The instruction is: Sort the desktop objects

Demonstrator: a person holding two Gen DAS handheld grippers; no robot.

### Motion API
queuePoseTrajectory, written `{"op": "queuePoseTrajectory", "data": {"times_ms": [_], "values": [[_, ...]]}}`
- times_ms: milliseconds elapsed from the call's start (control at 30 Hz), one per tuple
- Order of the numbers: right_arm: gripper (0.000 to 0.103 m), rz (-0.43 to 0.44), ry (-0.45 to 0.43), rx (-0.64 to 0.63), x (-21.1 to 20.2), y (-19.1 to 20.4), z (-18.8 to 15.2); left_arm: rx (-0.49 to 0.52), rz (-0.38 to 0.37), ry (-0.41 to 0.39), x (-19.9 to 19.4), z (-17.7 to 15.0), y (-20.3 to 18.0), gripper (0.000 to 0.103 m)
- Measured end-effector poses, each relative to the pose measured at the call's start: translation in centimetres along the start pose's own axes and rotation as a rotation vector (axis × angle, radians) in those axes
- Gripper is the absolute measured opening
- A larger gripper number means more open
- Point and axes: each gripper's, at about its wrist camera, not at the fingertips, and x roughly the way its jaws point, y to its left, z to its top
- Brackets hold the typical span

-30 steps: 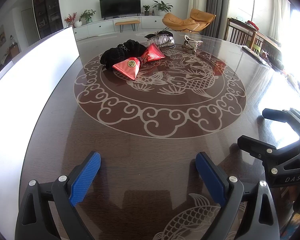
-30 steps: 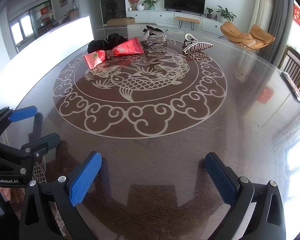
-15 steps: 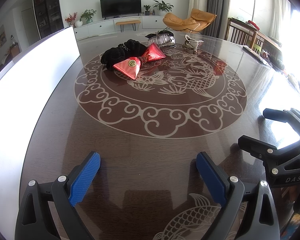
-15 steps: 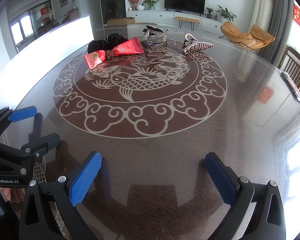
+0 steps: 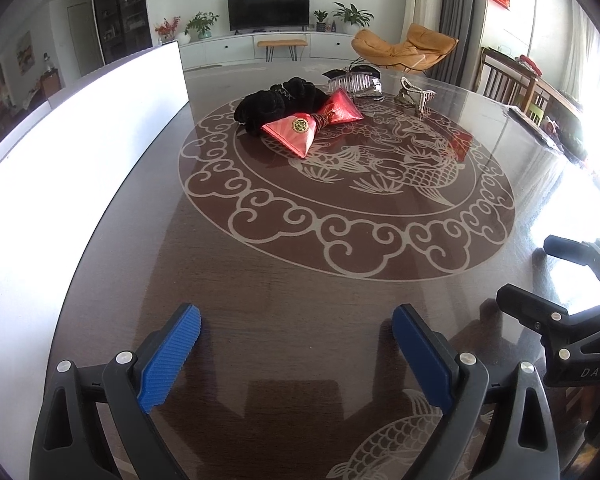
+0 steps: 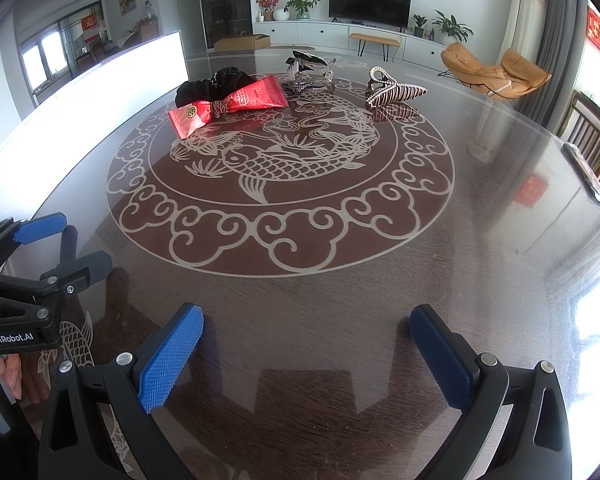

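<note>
Far across the round table lie a red bow-shaped packet (image 5: 312, 126) (image 6: 228, 106), a black velvet scrunchie (image 5: 278, 102) (image 6: 212, 84) touching it from behind, a clear hair claw (image 5: 354, 80) (image 6: 310, 72) and a striped beaded hair claw (image 5: 414, 94) (image 6: 394, 90). My left gripper (image 5: 296, 322) hovers open over the near edge, nothing between its blue pads. My right gripper (image 6: 306, 330) is open too and empty. Each gripper shows in the other's view: the right gripper (image 5: 540, 276) at the right side, the left gripper (image 6: 80, 240) at the left side.
The dark glossy table (image 5: 300, 264) carries a pale fish-and-cloud inlay. A tall white panel (image 5: 80, 140) (image 6: 84, 92) runs along its left side. A hand (image 6: 0, 376) holds the left gripper. Chairs (image 5: 512, 80) stand at the far right.
</note>
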Motion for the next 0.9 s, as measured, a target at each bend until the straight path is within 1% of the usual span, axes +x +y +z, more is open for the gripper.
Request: {"op": "queuePoseTrajectory", "data": {"times_ms": [67,133,200,267,333,367,433,500,567,633,700,800,900], "values": [[0.103,0.023,-0.009,0.015,-0.1,-0.3,0.0,0.000,-0.001,0.000,0.0,0.0,0.0,0.098],[0.103,0.074,-0.023,0.038,-0.3,-1.0,0.4,-0.003,-0.004,-0.002,0.0,-0.1,0.0,0.098],[0.103,0.047,-0.035,0.024,-0.2,-1.8,2.0,0.001,0.002,0.000,0.1,-0.1,-0.1,0.098],[0.103,0.024,-0.066,0.015,0.1,-3.2,4.7,0.004,0.001,-0.001,0.1,0.0,-0.1,0.098],[0.103,-0.002,-0.109,0.035,0.6,-5.3,8.2,0.003,0.001,-0.002,0.1,0.0,-0.2,0.098],[0.103,-0.026,-0.126,0.057,1.0,-6.5,10.1,0.003,0.001,-0.002,0.1,0.0,-0.2,0.098],[0.103,-0.044,-0.135,0.128,2.4,-9.3,14.0,0.003,0.001,-0.002,0.1,0.0,-0.2,0.098],[0.103,-0.048,-0.112,0.236,4.5,-12.3,17.4,0.003,0.001,-0.002,0.1,0.0,-0.1,0.098],[0.103,-0.034,-0.081,0.354,6.7,-14.7,19.7,0.003,0.001,-0.002,0.1,0.0,-0.2,0.098],[0.103,-0.016,-0.044,0.457,9.0,-16.1,21.2,0.009,-0.003,-0.002,0.1,0.0,-0.2,0.098],[0.101,0.001,-0.013,0.529,11.0,-16.5,22.2,0.014,-0.007,-0.003,0.1,0.0,-0.3,0.098],[0.100,0.021,0.008,0.570,13.3,-15.7,23.2,0.015,-0.008,-0.003,0.0,0.0,-0.4,0.098],[0.102,-0.015,0.052,0.560,15.3,-14.5,23.9,0.019,-0.011,-0.003,0.1,0.0,-0.4,0.098]]}}
